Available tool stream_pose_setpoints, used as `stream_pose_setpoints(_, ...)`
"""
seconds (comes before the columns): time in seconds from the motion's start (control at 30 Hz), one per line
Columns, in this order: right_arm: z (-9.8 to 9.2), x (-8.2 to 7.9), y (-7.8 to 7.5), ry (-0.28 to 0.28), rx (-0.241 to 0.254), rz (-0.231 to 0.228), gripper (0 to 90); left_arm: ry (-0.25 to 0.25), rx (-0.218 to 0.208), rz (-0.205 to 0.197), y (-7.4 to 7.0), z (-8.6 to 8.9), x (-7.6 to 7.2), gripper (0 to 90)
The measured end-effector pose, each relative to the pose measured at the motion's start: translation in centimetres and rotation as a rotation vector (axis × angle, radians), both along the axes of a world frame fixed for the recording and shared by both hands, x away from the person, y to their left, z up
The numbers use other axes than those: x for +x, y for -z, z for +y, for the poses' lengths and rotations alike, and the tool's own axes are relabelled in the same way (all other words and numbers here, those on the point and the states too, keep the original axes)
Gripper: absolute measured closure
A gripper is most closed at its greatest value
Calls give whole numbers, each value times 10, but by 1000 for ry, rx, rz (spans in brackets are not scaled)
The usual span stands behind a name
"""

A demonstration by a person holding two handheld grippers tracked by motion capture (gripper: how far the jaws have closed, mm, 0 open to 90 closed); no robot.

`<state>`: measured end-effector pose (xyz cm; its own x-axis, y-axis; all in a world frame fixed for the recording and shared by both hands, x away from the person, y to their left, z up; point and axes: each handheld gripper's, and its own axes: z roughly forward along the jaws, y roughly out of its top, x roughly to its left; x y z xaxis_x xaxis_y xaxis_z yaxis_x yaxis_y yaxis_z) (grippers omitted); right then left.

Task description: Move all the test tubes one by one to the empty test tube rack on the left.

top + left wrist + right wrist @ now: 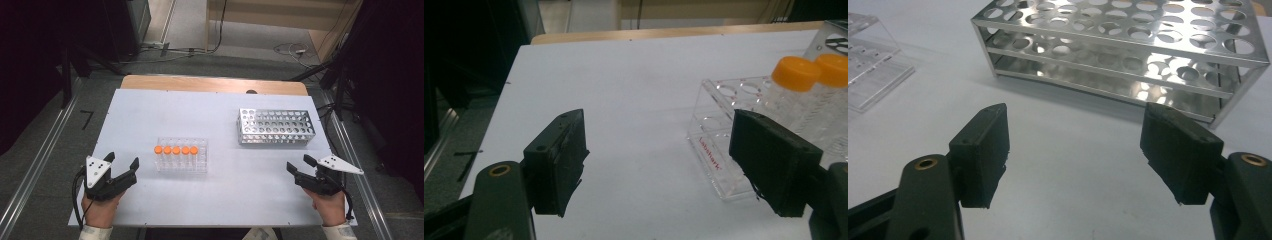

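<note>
Orange caps: five capped tubes (175, 150) in one row along the far side of the clear plastic rack (182, 162), mid-table, slightly left of centre. L gripper view shows two of the caps close up; high view gives you the full count.
Clear rack label: red writing on its near-facing edge in L gripper view, looks like "Labshark", not fully sharp. High view too small to read it.
Steel rack: metal tube rack (275, 126), rows of round holes, no tubes seen in it, far right of table. R gripper view shows its three perforated tiers and shiny lower shelf; high view shows just the top grid and front wall.
L gripper: your left gripper (121, 161) sits near the front-left corner, jaws spread wide, nothing between them. Clear rack is just to the right of its right jaw in its own view, not touching.
R gripper: your right gripper (298, 164) is by the front-right edge, jaws wide apart, nothing held. Steel rack lies ahead of it, apart.
Table: white sheet (200, 107) over a wooden top, bare wood strip at far edge.
Room: open white surface betw. the two racks, and betw. each gripper and its nearest rack. Both hands close to the front edge; R hand also close to the right edge.
</note>
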<state>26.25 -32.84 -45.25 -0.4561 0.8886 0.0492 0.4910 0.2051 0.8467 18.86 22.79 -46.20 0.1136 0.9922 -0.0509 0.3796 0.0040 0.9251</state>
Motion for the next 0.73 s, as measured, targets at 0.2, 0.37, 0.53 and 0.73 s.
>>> stream_pose_setpoints(0.2,-10,-1,2,39,-15,-4,264,-34,-6,10,5,12,-1,231)
stream_pose_setpoints(0.37,-24,0,4,87,-9,3,264,-54,-14,20,9,18,1,231)
stream_pose_setpoints(0.53,-33,2,9,141,-27,12,264,-59,-18,33,13,20,3,232)
stream_pose_setpoints(0.73,-45,9,18,203,-43,43,261,-73,-42,70,21,26,8,231)
